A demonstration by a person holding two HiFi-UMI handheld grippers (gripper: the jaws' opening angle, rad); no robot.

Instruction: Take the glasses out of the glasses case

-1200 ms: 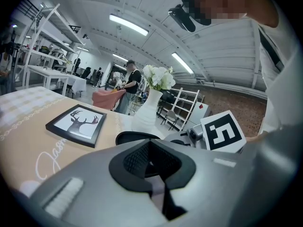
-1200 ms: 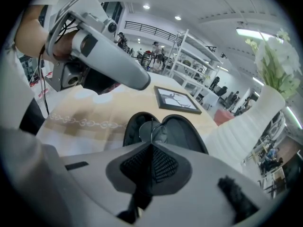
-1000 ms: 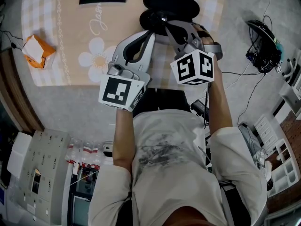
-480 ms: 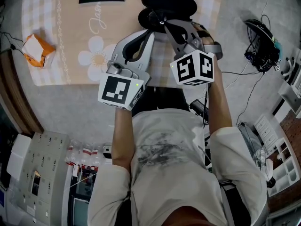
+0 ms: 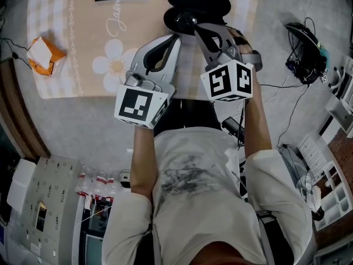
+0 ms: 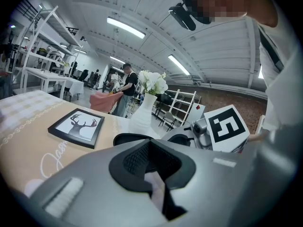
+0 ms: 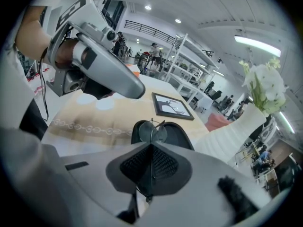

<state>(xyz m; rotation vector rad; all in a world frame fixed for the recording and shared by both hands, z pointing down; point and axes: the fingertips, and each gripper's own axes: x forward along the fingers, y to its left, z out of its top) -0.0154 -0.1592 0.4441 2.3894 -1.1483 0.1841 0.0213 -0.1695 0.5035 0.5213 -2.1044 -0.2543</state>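
Glasses [image 7: 151, 132] sit just over the open black glasses case [image 5: 198, 1] at the far edge of the beige tablecloth [image 5: 71, 48], pinched by a thin part of the frame.

Farthest left on the cloth, an orange packet [image 5: 44, 57] lies well apart from the work. Next comes the left gripper [image 5: 175, 37], hovering just beside the case with its jaws a little apart and nothing between them. It touches neither the case nor the glasses. Past it, the right gripper [image 7: 151, 167] has its jaws pressed together on the thin frame wire, with the lenses standing upright just beyond its tips and the case directly behind them.

The step in hand appears to be the lift-out itself. The next move probably calls for drawing the right gripper up and back so the glasses clear the case rim, then setting them on bare cloth. Since the left gripper is free, it could steady the case if it drags along.
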